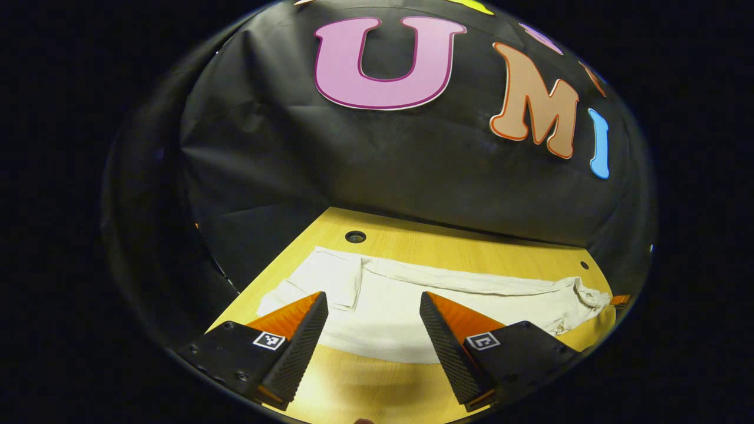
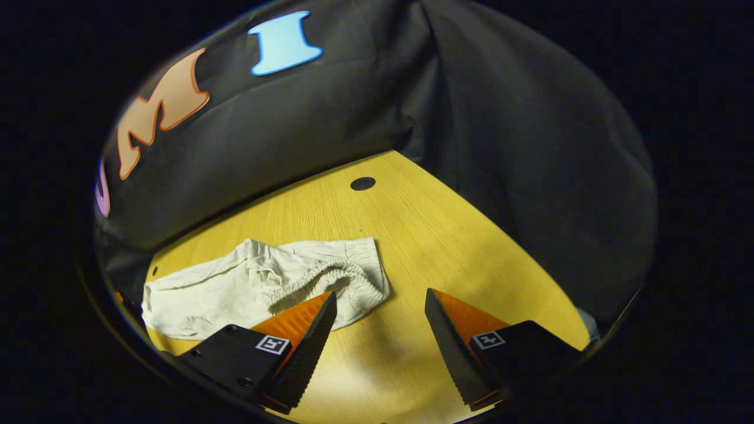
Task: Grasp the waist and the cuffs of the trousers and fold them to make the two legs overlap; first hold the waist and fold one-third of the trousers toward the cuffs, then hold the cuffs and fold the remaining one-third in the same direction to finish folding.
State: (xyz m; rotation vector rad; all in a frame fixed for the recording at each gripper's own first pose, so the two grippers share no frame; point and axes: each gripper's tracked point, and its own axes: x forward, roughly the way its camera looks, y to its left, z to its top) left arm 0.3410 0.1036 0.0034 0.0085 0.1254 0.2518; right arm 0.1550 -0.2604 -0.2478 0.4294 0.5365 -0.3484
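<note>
White trousers [image 1: 389, 300] lie stretched across the wooden table [image 1: 447, 244], the cuffs at the left and the crumpled waist [image 1: 583, 294] at the right in the left gripper view. My left gripper [image 1: 372, 303] hovers open above the leg part, nothing between its fingers. In the right gripper view the elastic waist [image 2: 330, 280] is bunched and lies just left of my right gripper [image 2: 380, 300], which is open over the bare table [image 2: 412, 235] beside the waist. The left finger [image 2: 306, 335] of the right gripper covers part of the waistband edge.
The booth's black cloth wall stands close behind the table's far edge. A round hole [image 1: 355, 237] sits in the tabletop near the cuffs, another hole [image 2: 363, 183] beyond the waist. Bare wood stretches to the right of the waist.
</note>
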